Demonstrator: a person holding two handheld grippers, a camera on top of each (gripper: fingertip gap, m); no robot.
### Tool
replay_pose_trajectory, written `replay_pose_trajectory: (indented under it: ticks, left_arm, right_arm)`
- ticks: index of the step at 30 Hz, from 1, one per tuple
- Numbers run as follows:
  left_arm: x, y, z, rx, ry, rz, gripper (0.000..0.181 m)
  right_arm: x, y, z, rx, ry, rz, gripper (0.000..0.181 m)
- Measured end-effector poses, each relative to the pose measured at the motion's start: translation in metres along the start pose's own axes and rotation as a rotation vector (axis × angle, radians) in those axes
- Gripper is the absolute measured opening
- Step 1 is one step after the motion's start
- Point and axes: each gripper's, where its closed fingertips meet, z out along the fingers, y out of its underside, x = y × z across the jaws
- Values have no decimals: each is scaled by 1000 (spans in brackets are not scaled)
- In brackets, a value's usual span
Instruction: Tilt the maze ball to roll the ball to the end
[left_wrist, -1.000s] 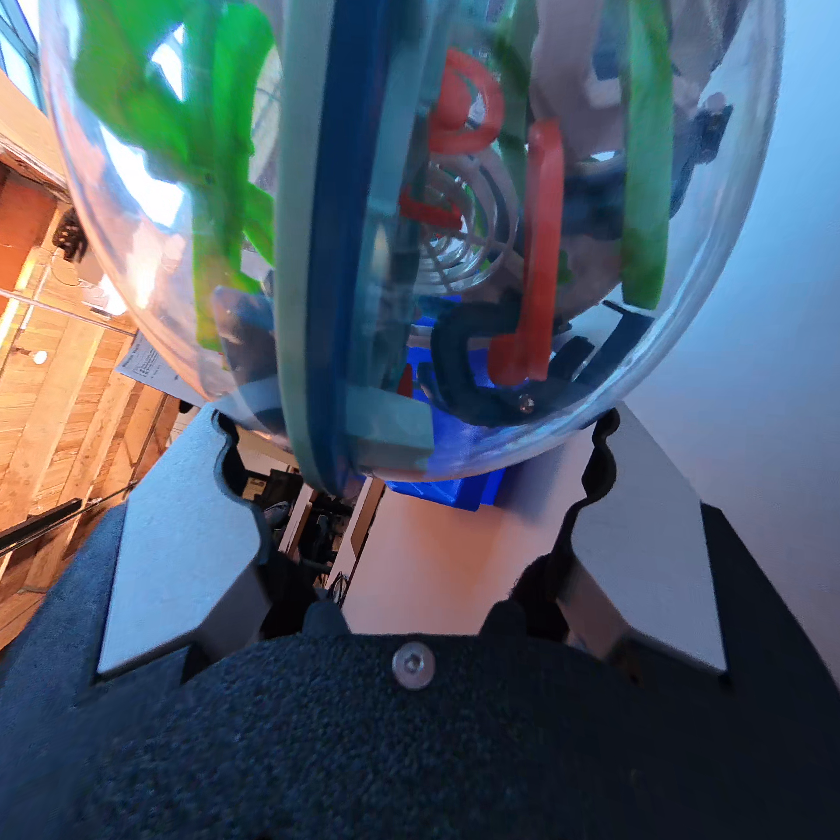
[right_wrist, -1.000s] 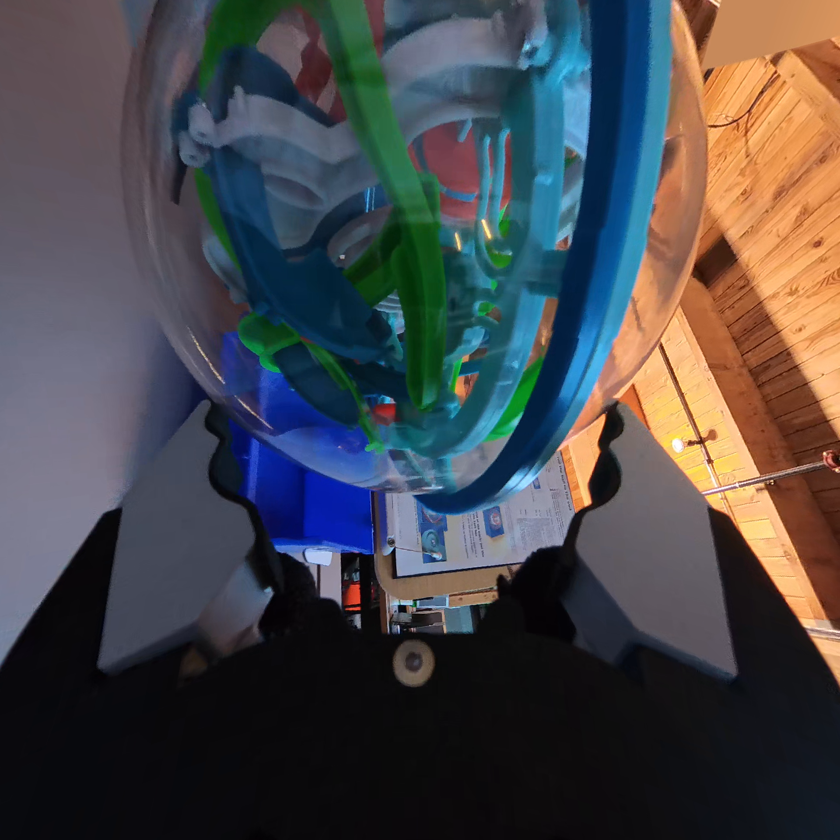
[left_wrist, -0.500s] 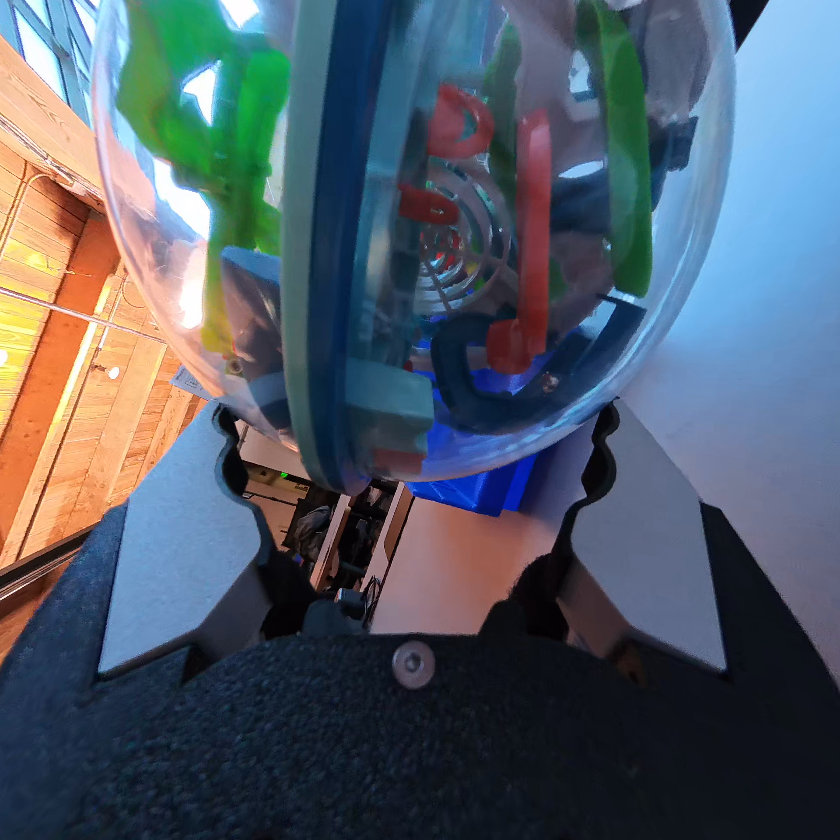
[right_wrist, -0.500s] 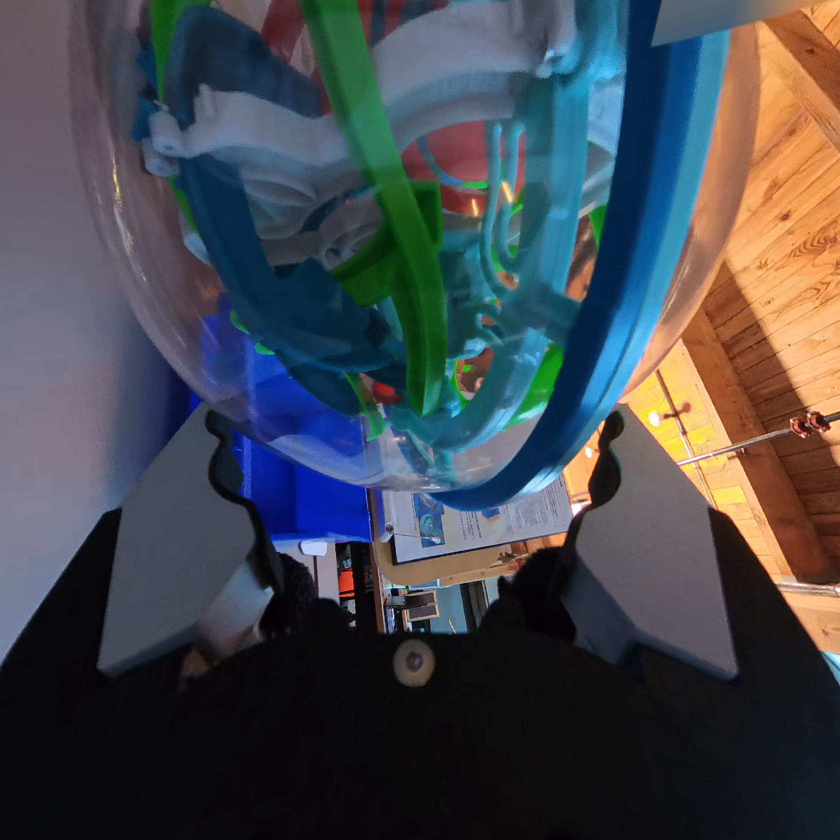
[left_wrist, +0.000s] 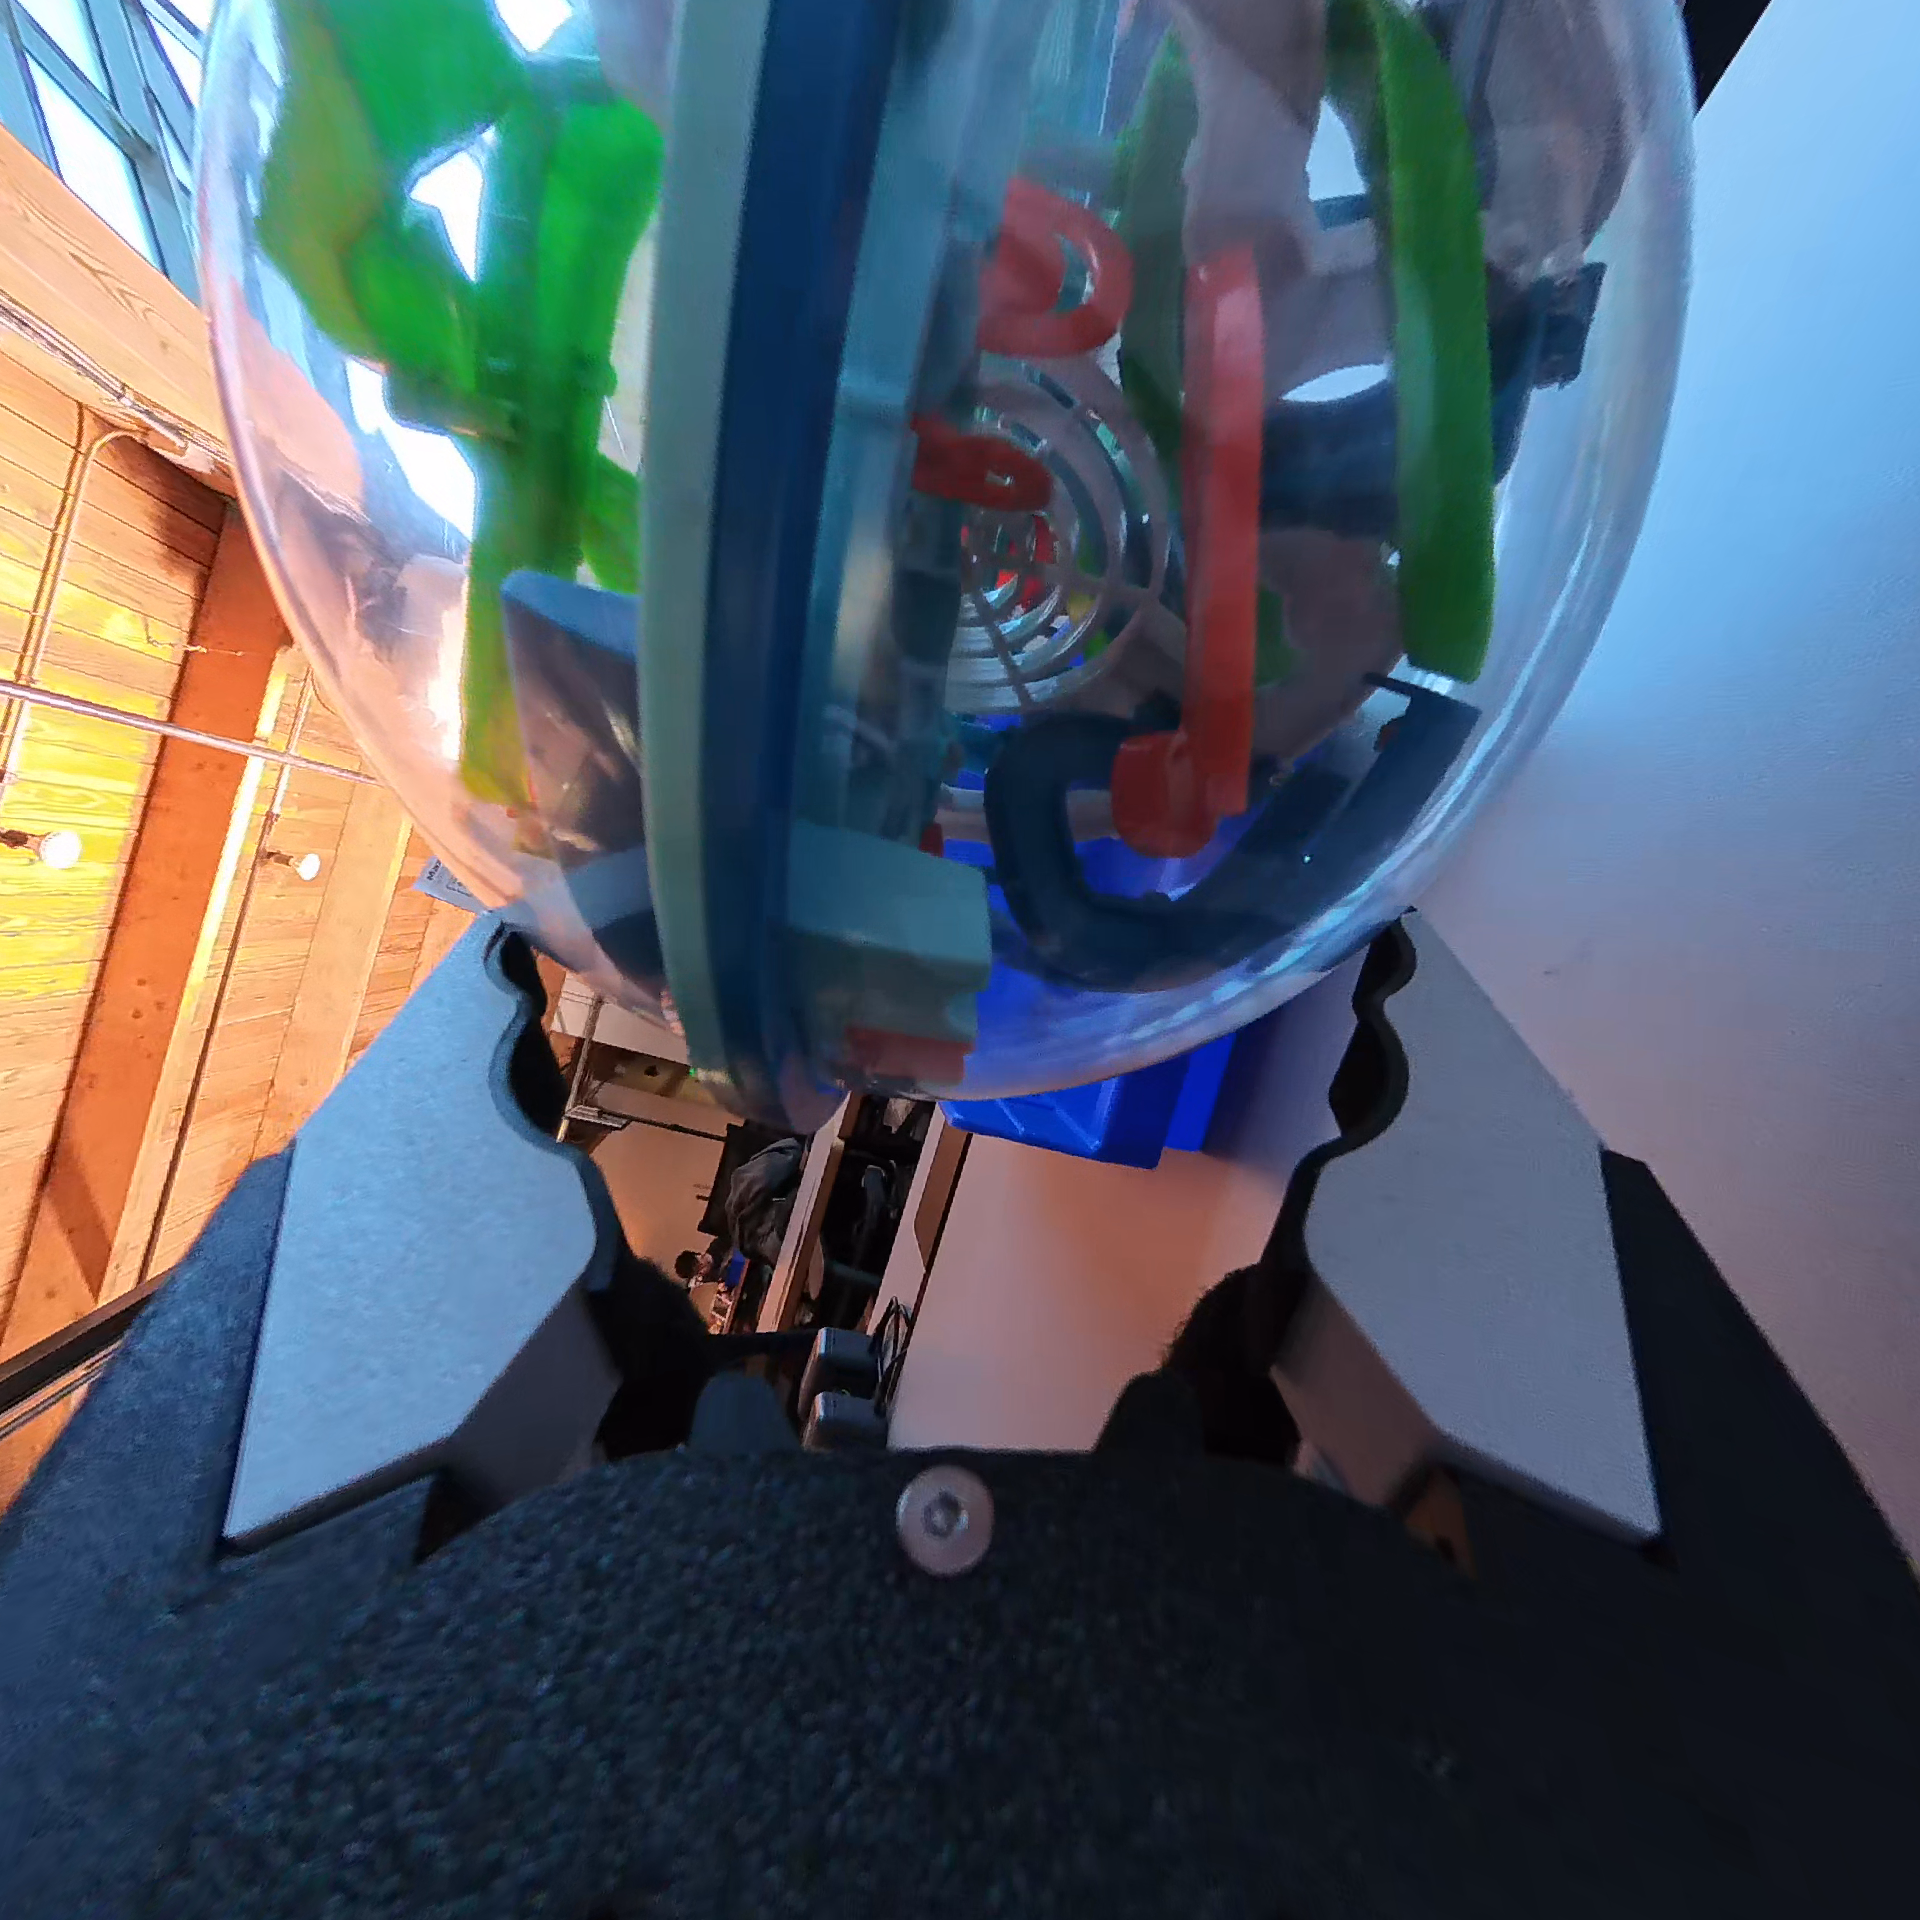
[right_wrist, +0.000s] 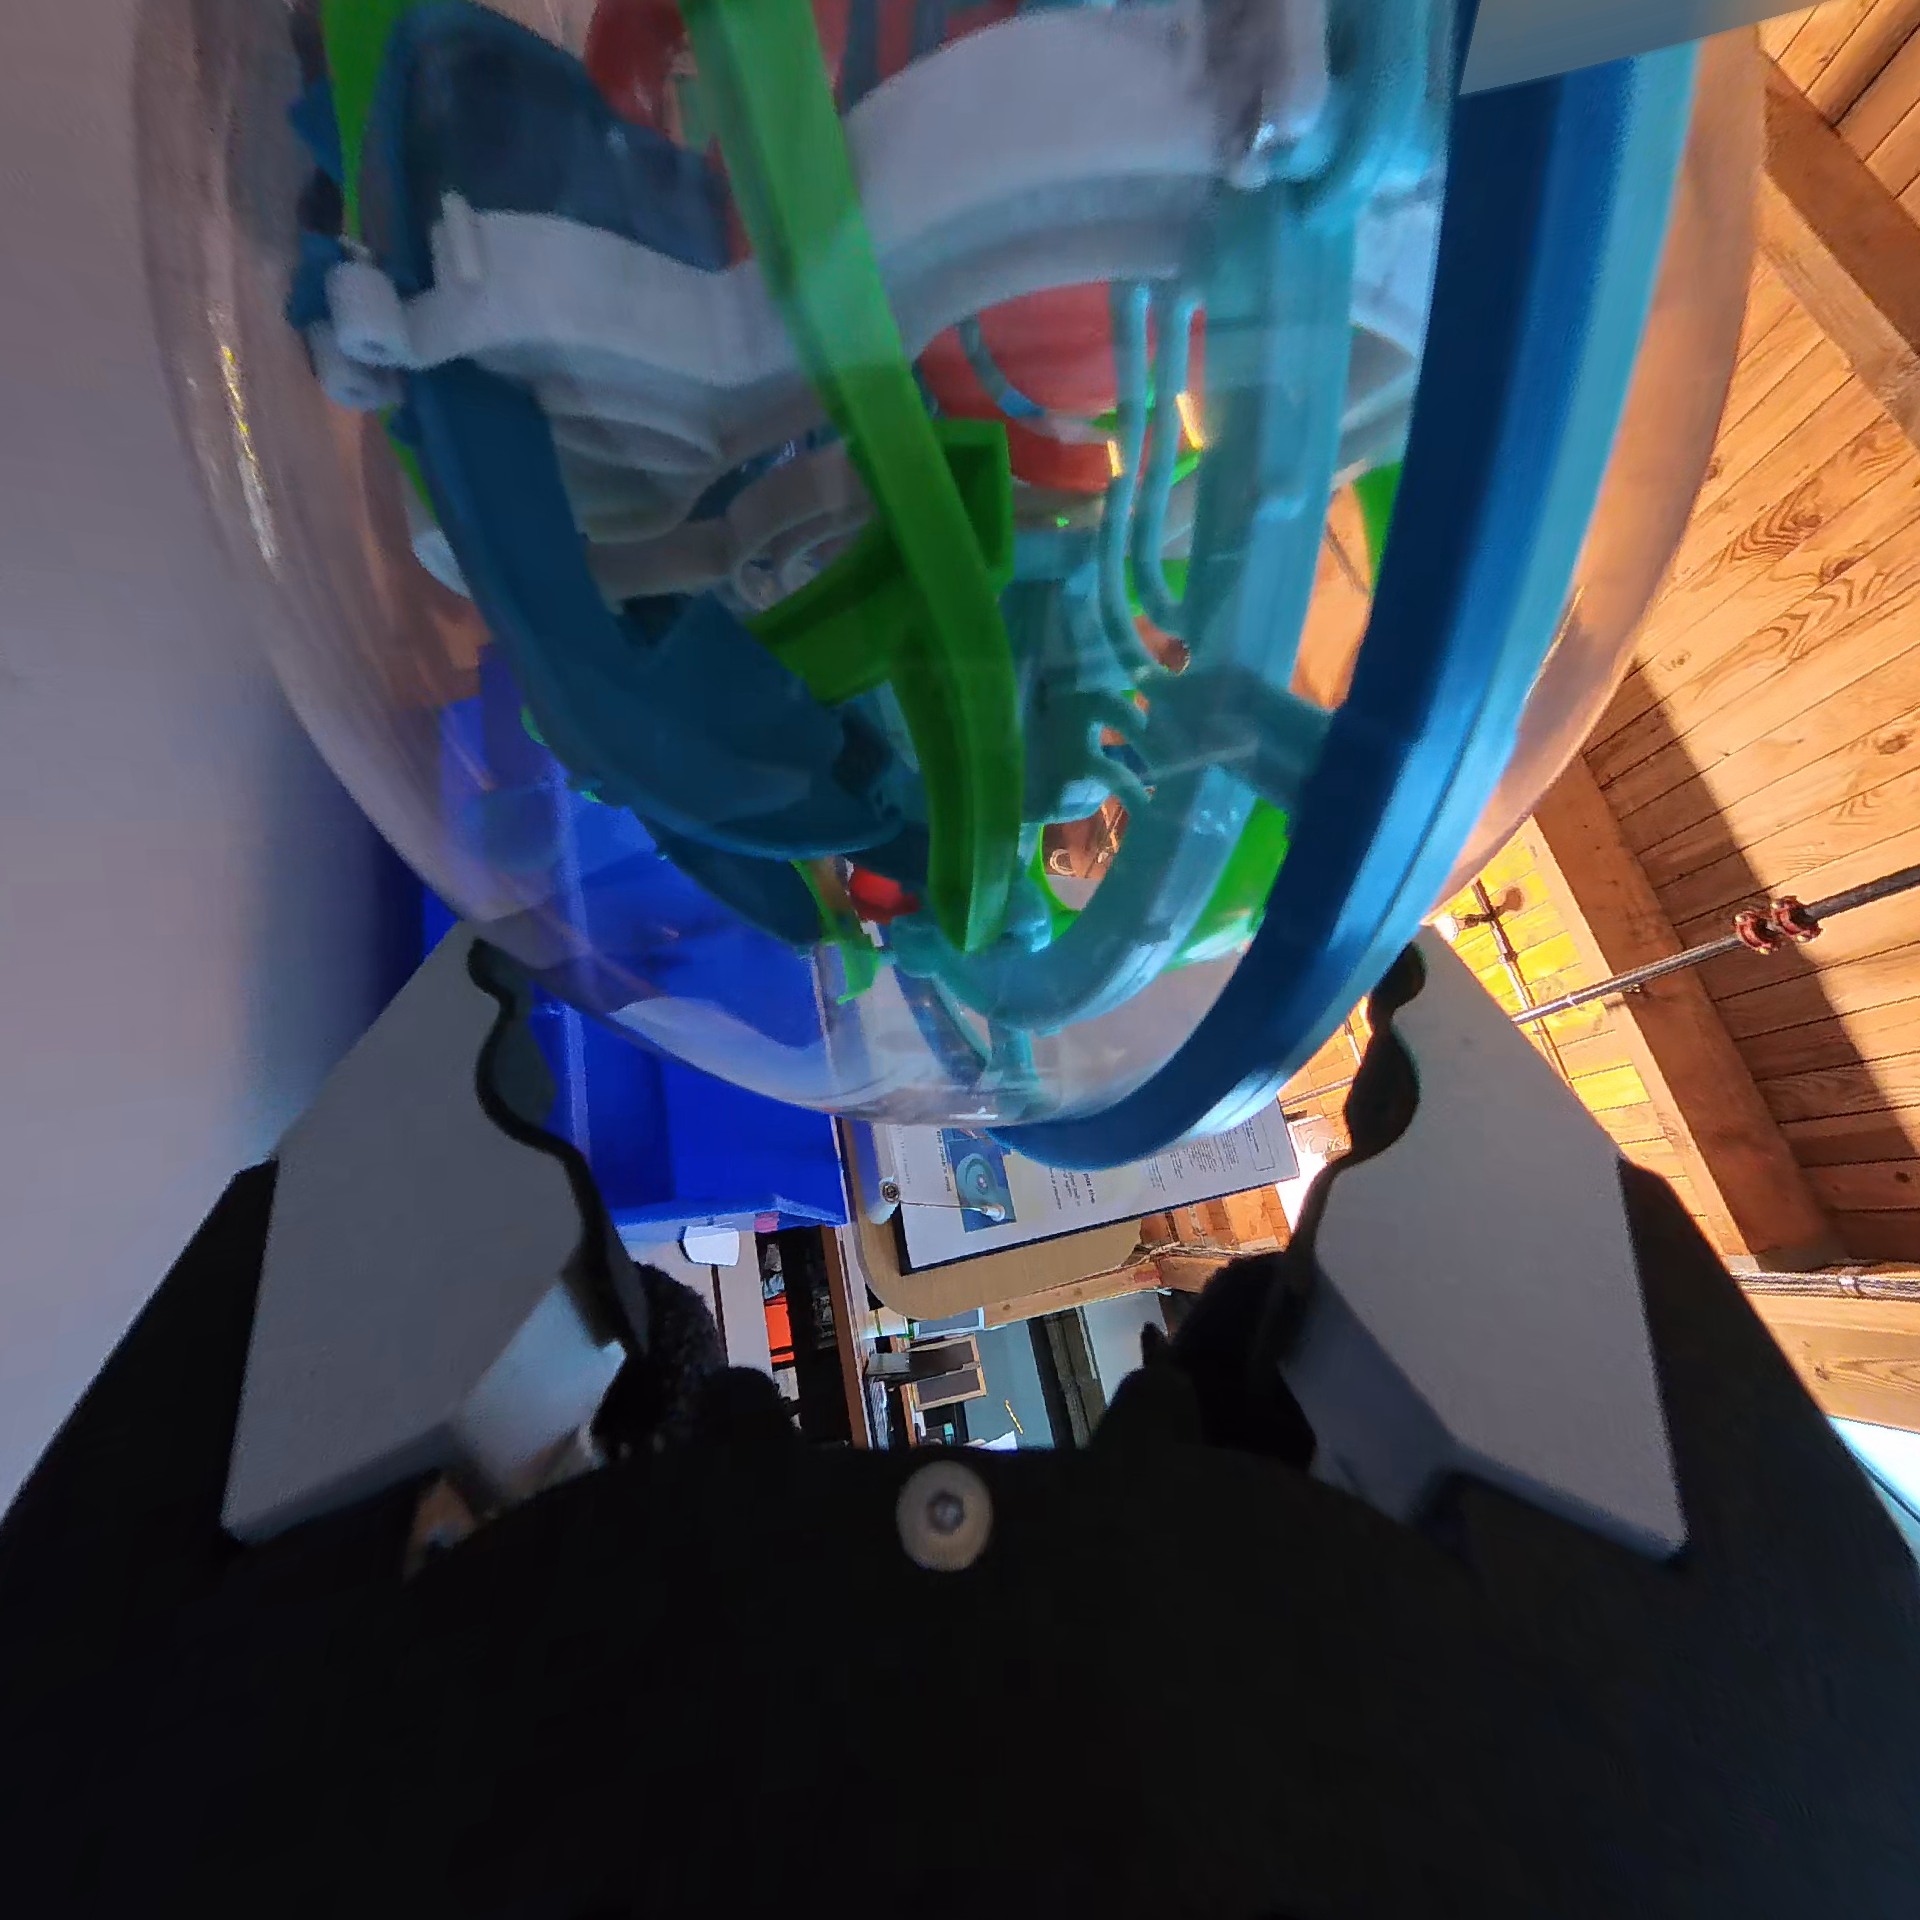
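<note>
Left hand-held gripper (left_wrist: 951, 997): jaws spread wide, fingertips pressed against the lower curve of the maze ball (left_wrist: 935, 468), which is cradled between them. Right hand-held gripper (right_wrist: 940, 1013): same pose, jaws wide, tips touching the ball's (right_wrist: 883, 520) shell from the opposite side. Both cameras are rolled sideways. The ball is held up off the white tabletop (left_wrist: 1714, 727), in front of a blue bin (left_wrist: 1101, 1117). Clear shell, blue band (left_wrist: 769, 520) around the middle, green, red, dark blue and pale tracks inside. The small rolling ball cannot be made out. Wooden wall (right_wrist: 1766, 727) seen behind.
</note>
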Motion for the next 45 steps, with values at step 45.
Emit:
replay_pose_trajectory:
  ticks: [45]
  left_arm:
    - [40,5,2,-39,152,-164,147]
  right_arm:
    - [-52,28,-7,-256,-223,211,150]
